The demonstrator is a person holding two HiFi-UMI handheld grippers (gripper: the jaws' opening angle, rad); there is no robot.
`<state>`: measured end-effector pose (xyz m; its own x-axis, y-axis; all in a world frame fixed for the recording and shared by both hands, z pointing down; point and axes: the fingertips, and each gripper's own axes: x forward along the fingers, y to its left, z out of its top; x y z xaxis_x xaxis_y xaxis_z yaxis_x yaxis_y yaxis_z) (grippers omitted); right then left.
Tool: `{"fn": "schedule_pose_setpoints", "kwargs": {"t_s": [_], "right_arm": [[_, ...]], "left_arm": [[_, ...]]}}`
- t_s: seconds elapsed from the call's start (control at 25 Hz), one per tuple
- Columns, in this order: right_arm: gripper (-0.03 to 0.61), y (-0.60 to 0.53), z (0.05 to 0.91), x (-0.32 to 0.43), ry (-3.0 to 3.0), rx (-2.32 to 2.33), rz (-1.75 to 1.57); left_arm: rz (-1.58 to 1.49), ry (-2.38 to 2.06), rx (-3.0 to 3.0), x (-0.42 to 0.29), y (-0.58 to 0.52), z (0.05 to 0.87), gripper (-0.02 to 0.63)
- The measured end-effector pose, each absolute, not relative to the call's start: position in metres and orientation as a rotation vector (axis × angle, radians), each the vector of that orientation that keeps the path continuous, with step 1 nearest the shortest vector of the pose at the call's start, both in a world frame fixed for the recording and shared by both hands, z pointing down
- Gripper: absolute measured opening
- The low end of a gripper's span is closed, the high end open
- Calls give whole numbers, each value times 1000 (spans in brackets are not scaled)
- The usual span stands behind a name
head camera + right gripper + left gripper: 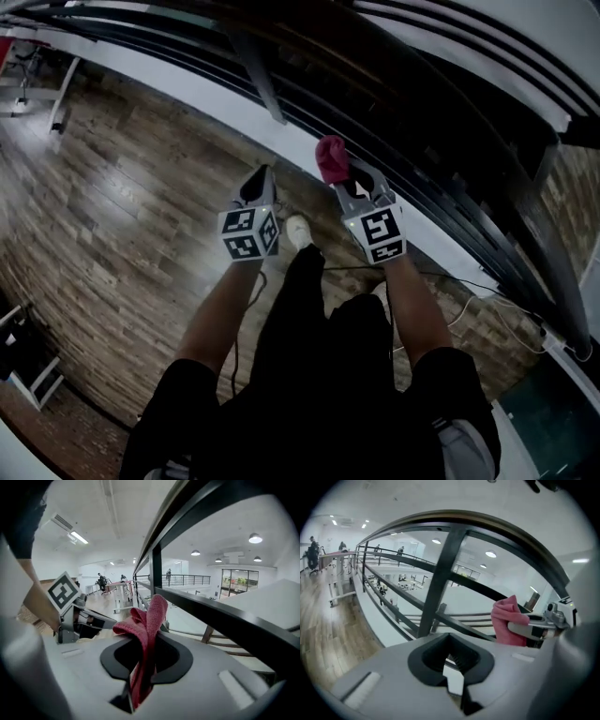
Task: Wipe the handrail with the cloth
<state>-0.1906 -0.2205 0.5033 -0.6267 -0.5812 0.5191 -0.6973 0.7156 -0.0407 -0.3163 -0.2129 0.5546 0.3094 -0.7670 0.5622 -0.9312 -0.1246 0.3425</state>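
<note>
R gripper (354, 183), clamped on pink cloth (150, 613) below handrail (464, 516), should lift and press cloth flat on rail; L gripper (262, 180) closed, empty.

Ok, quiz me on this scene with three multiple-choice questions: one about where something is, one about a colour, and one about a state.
1. Where is the cloth?
A. In the right claw
B. Draped over the handrail
C. On the wooden floor

2. What colour is the cloth?
A. Blue
B. Pink-red
C. White

3. What is the left claw doing?
A. Gripping the handrail
B. Holding a spray bottle
C. Holding nothing

Answers:
1. A: the right gripper view shows the cloth pinched between that claw's jaws.
2. B: it shows pink-red in all three views.
3. C: the left gripper view shows nothing between its jaws.
</note>
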Motion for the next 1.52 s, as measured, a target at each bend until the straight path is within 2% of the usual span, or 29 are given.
{"fn": "schedule_pose_setpoints", "kwargs": {"t_s": [0.52,0.96,1.28,1.52], "right_arm": [[51,-105,439,-9,-2487,1295,209],[51,-8,466,159,-2205,1593,169],[51,54,480,279,-1967,1933,195],[51,65,544,338,-1907,2012,120]], "left_arm": [[315,-1247,2228,-106,-161,512,0],[352,-767,2521,115,-93,523,0],[492,-405,2652,229,-36,548,0],[492,-213,2772,310,-11,592,0]]}}
